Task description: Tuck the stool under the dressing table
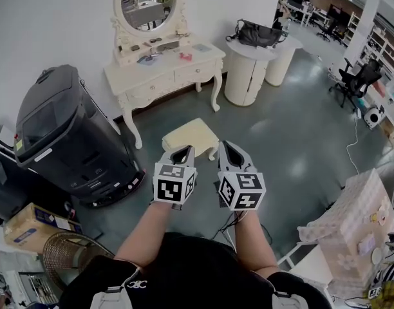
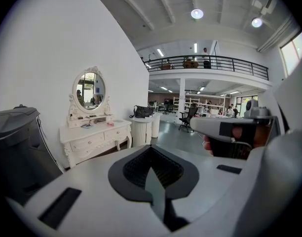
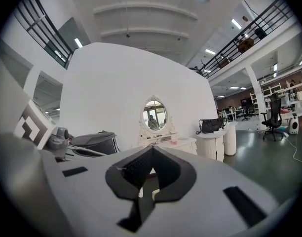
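Note:
A cream stool [image 1: 190,136] stands on the grey floor, a short way out from the white dressing table [image 1: 165,69] with its oval mirror [image 1: 147,4]. Both grippers are held side by side just behind the stool's near edge. The left gripper [image 1: 183,149] is shut with nothing in it, and so is the right gripper [image 1: 228,145]. In the left gripper view the shut left gripper [image 2: 152,149] points towards the dressing table [image 2: 94,135]; the stool is hidden below the jaws. In the right gripper view the right gripper [image 3: 152,149] faces the dressing table [image 3: 173,143].
A big black massage chair [image 1: 68,134] stands left of the stool. A round white pedestal table [image 1: 252,63] with a black bag is right of the dressing table. An office chair [image 1: 358,82] is far right, a patterned box [image 1: 358,224] near right, a cardboard box [image 1: 29,224] and fan [image 1: 65,256] near left.

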The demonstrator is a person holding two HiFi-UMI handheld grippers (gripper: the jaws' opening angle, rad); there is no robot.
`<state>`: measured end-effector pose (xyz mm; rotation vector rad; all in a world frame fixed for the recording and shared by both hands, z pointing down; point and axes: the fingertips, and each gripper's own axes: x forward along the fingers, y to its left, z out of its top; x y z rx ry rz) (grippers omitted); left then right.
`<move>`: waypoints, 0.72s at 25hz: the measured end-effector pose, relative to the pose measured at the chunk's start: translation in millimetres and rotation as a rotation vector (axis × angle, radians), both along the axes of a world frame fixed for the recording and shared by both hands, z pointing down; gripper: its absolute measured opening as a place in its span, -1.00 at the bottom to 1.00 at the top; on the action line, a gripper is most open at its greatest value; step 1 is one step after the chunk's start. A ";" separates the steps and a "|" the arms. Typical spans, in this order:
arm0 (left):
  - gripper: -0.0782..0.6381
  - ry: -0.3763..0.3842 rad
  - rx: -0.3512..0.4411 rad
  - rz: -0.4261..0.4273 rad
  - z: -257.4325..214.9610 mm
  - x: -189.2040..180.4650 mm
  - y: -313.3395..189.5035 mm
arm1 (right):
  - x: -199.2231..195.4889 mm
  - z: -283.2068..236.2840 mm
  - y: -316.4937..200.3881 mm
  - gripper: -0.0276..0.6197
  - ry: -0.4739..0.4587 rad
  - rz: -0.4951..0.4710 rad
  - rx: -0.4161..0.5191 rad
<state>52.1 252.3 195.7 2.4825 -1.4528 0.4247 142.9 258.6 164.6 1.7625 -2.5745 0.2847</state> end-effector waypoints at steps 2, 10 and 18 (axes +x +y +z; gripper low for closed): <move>-0.79 -0.010 -0.002 -0.007 1.8 1.4 -7.1 | 1.1 2.8 -7.3 -0.89 -0.010 -0.009 -0.008; -0.79 -0.002 -0.034 -0.025 20.5 -10.5 -50.8 | -11.1 22.0 -51.8 -0.89 0.009 -0.025 -0.039; -0.79 0.047 -0.056 0.031 41.7 -31.7 -161.0 | -33.9 43.5 -153.7 -0.89 0.080 0.039 -0.071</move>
